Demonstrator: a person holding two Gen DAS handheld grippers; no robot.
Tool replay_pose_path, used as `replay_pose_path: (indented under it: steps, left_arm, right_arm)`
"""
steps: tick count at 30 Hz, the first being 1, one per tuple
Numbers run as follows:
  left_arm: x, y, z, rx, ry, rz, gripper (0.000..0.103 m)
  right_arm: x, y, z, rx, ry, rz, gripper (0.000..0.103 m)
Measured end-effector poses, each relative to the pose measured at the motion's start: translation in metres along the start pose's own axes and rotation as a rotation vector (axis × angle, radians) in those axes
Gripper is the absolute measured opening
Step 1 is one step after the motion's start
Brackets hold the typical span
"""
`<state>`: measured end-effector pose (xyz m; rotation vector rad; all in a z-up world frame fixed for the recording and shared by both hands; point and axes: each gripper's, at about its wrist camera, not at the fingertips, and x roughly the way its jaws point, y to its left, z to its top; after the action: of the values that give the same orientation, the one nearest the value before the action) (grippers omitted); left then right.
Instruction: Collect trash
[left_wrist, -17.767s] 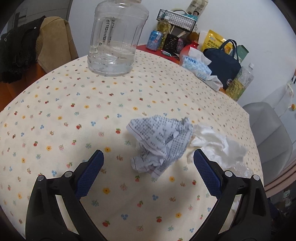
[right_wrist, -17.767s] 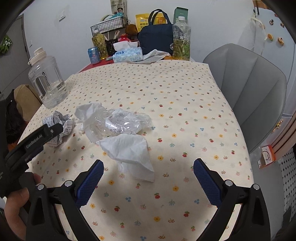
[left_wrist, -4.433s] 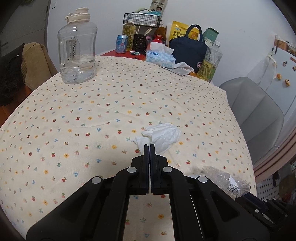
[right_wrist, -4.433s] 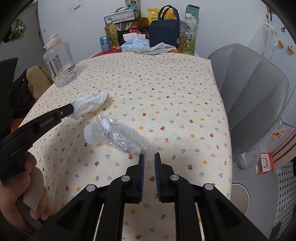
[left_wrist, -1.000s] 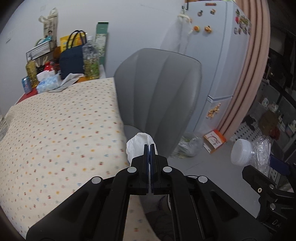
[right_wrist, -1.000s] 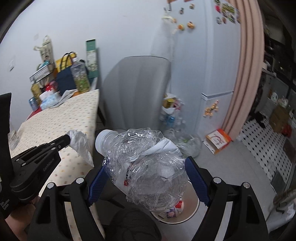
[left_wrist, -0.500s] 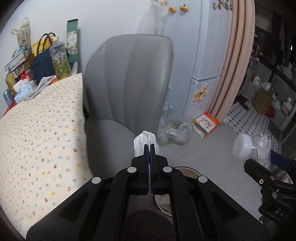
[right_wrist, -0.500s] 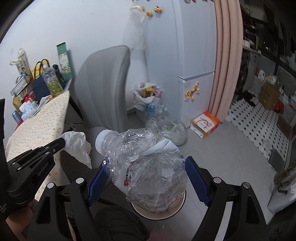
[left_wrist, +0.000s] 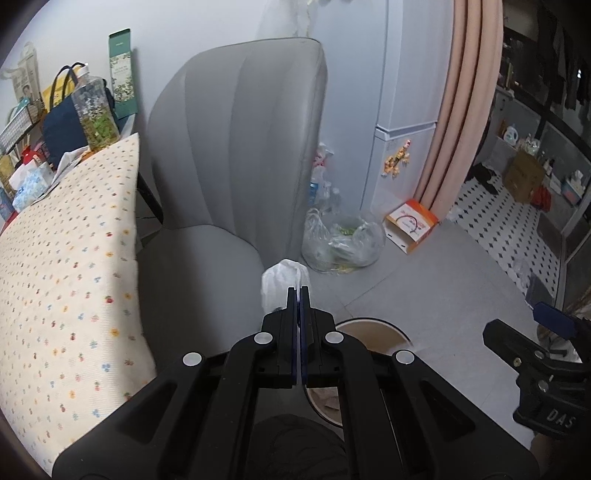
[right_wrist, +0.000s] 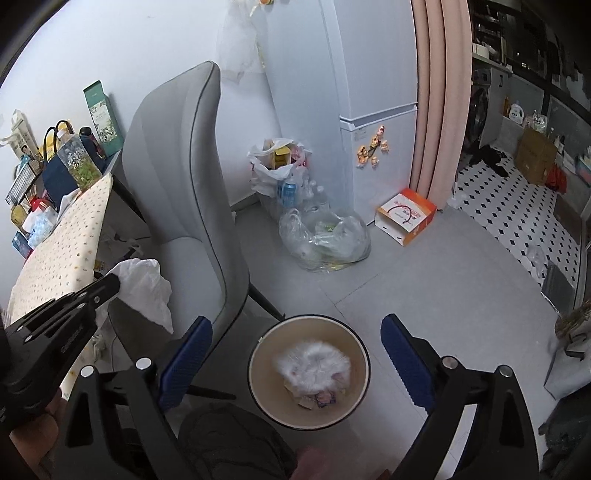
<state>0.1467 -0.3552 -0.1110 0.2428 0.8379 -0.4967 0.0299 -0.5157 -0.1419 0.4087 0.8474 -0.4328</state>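
My left gripper (left_wrist: 299, 290) is shut on a crumpled white tissue (left_wrist: 282, 282), held in the air beside the grey chair, left of the bin; the tissue also shows in the right wrist view (right_wrist: 147, 288). My right gripper (right_wrist: 295, 339) is open and empty, right above the round beige trash bin (right_wrist: 258, 354) on the floor. The crushed clear plastic bottle (right_wrist: 314, 363) is blurred inside the bin's mouth, apart from my fingers. The bin's rim also shows in the left wrist view (left_wrist: 369, 325), partly hidden behind my left gripper.
A grey chair (right_wrist: 181, 184) stands left of the bin, by the table with the floral cloth (left_wrist: 66, 258). Clear bags of trash (right_wrist: 325, 236), an orange and white box (right_wrist: 406, 218) and a white fridge (right_wrist: 369, 92) stand behind the bin. Grey floor lies to the right.
My right gripper has opened and let go of the crushed bottle, which has dropped into the bin. Both grippers have moved on over the bin; the left still holds the tissue.
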Motion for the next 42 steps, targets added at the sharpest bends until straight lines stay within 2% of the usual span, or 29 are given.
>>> replay_pose_path:
  steps: [14, 18, 19, 20, 22, 30, 38, 42]
  left_arm:
    - [0.022, -0.052, -0.007, 0.081, 0.052, -0.081, 0.002]
    - [0.029, -0.064, -0.011, 0.102, 0.095, -0.131, 0.005]
    - [0.029, -0.065, -0.012, 0.105, 0.102, -0.137, 0.014]
    - [0.029, -0.066, -0.013, 0.108, 0.106, -0.145, 0.035]
    - [0.025, -0.065, -0.014, 0.107, 0.085, -0.153, 0.062]
    - [0.022, -0.049, -0.011, 0.069, 0.076, -0.129, 0.068]
    - [0.001, -0.018, -0.006, 0.016, 0.016, -0.073, 0.085]
    - [-0.017, 0.001, -0.003, -0.013, -0.025, -0.042, 0.09]
  right_arm:
    - [-0.019, -0.038, -0.012, 0.036, -0.004, -0.116, 0.09]
    - [-0.019, -0.05, -0.014, 0.064, -0.003, -0.13, 0.09]
    - [-0.019, -0.052, -0.014, 0.07, -0.004, -0.132, 0.09]
    - [-0.019, -0.053, -0.014, 0.075, -0.005, -0.134, 0.09]
    - [-0.02, -0.056, -0.015, 0.084, -0.007, -0.137, 0.09]
    - [-0.023, -0.057, -0.013, 0.099, -0.017, -0.139, 0.09]
    - [-0.034, -0.042, -0.01, 0.076, -0.041, -0.129, 0.095]
    - [-0.043, -0.028, -0.008, 0.056, -0.057, -0.122, 0.095]
